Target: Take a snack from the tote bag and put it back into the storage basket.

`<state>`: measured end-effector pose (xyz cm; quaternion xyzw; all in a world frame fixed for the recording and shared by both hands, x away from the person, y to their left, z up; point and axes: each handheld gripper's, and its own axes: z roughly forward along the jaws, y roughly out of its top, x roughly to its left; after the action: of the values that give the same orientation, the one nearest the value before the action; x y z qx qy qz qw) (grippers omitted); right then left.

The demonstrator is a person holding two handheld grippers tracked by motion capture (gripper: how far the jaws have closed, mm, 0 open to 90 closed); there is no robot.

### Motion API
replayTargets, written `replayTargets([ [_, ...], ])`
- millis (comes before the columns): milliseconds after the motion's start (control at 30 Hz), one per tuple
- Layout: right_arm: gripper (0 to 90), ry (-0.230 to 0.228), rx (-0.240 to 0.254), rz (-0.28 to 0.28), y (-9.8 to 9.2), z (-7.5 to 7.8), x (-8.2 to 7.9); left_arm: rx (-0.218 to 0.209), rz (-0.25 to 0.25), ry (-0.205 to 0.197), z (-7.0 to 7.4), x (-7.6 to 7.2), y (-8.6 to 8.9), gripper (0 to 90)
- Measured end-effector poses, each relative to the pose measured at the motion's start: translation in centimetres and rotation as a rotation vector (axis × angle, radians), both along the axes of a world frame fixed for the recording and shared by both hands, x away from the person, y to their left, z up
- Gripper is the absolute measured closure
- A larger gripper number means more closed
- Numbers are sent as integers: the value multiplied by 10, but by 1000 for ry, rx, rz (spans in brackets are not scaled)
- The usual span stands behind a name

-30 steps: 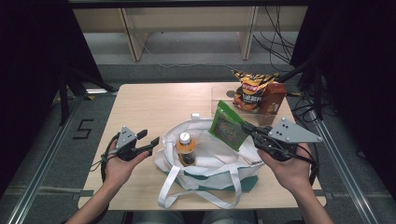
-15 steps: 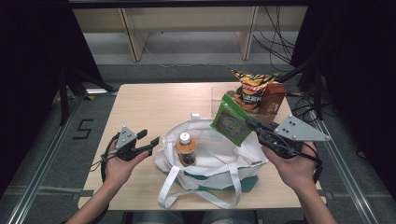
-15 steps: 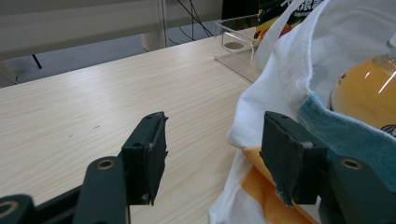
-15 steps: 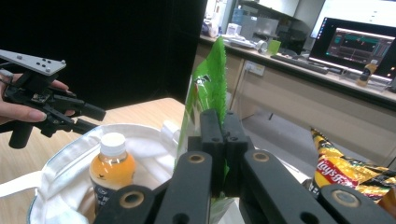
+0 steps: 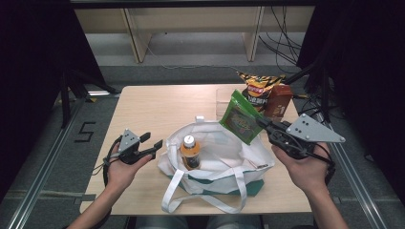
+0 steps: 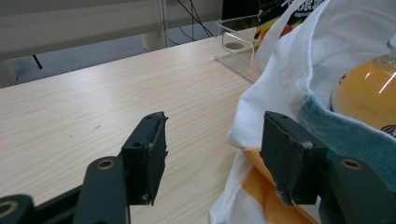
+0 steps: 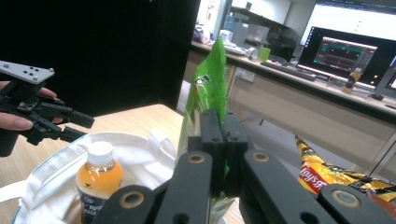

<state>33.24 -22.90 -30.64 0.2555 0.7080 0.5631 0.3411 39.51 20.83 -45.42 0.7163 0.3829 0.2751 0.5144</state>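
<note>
A green snack packet [image 5: 240, 117] is pinched edge-on between the pressed-together jaws of the right gripper [image 5: 263, 125] and held above the far right rim of the white tote bag [image 5: 224, 157], not yet inside. An orange drink bottle [image 5: 189, 151] already stands upright in the bag; a chip bag [image 5: 258, 88] and a brown carton [image 5: 278, 101] are left on the table [image 5: 157, 107]. The left gripper [image 5: 152, 145] rests spread beside the bag's left edge. Compared with a second ago, the packet has been lifted higher.
</note>
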Motion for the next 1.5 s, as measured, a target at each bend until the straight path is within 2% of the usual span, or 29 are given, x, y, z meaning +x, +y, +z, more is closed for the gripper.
replayTargets([
  [100, 900, -16, -3, -6, -2, 2, 1, -1, 1, 0, 0, 0, 0, 402],
  [133, 900, -2, 3, -4, -1, 1, 0, 10, -7, -11, 0, 1, 1, 402],
  [267, 900, -5, 6, -10, -3, 2, 0, 5, -3, -4, 0, 1, 0, 402],
  [300, 900, -48, -18, -7, -5, 4, 2, 7, -4, -4, 0, 1, 0, 402],
  [333, 900, -8, 11, -13, -4, 3, -1, 8, -5, -4, 0, 1, 0, 402],
  [400, 900, -27, 9, -21, -5, 4, 0, 11, -7, -6, 0, 1, 1, 402],
  [467, 900, -19, 15, -20, -6, 6, -1, 1, -6, -10, 0, 1, 0, 402],
  [533, 900, -40, 4, -23, -8, 7, 0, 0, -1, -2, 0, 0, 0, 402],
  [600, 900, -30, 21, -20, -7, 8, -1, -1, 1, -1, 0, 0, 0, 402],
  [700, 900, -53, 11, -32, -9, 11, -1, -4, -8, -11, 0, 1, 0, 402],
  [767, 900, -41, 22, -34, -10, 11, -1, -5, -7, -11, 0, 1, 0, 402],
  [800, 900, -61, 13, -33, -11, 12, 0, -2, -6, -9, 0, 1, 0, 402],
  [867, 900, -46, 22, -39, -10, 13, -1, -1, 1, -1, 0, 0, 0, 402],
  [900, 900, -45, 23, -38, -11, 14, -1, -2, 1, -1, 0, 0, 0, 402],
  [933, 900, -67, 13, -44, -12, 15, 0, -1, 2, -1, 0, 0, 0, 402],
  [967, 900, -50, 25, -49, -11, 15, -2, -2, 2, -1, 0, 0, 0, 402],
  [1000, 900, -65, 22, -44, -11, 16, -1, -2, 2, -1, 0, 0, 0, 402],
  [1033, 900, -52, 35, -39, -11, 17, -2, -2, 2, -1, 0, 0, 0, 402],
  [1067, 900, -65, 30, -41, -11, 18, -1, -1, 1, -1, 0, 0, 0, 402],
  [1100, 900, -55, 37, -46, -11, 19, -3, 0, 0, -2, 0, 0, 0, 401],
  [1133, 900, -85, 18, -47, -13, 20, -1, -2, 1, -2, 0, 0, 0, 402],
  [1167, 900, -66, 33, -49, -12, 20, -2, -2, 2, -1, 0, 0, 0, 401],
  [1200, 900, -68, 39, -47, -13, 21, -2, -2, 2, -1, 0, 0, 0, 402],
  [1267, 900, -93, 22, -59, -15, 22, 0, 1, -10, -15, 0, 2, 1, 402],
  [1333, 900, -74, 34, -63, -15, 22, -1, -4, -5, -11, 0, 1, 1, 402],
  [1367, 900, -99, 21, -62, -16, 22, 2, -1, 5, -3, 0, 0, 1, 401],
  [1400, 900, -100, 16, -64, -17, 23, 2, -2, -5, -13, 0, 2, 1, 402],
  [1467, 900, -78, 38, -68, -17, 23, 1, -3, -4, -11, 0, 1, 1, 402],
  [1500, 900, -93, 34, -70, -17, 23, 3, -2, -5, -10, 0, 1, 1, 402],
])
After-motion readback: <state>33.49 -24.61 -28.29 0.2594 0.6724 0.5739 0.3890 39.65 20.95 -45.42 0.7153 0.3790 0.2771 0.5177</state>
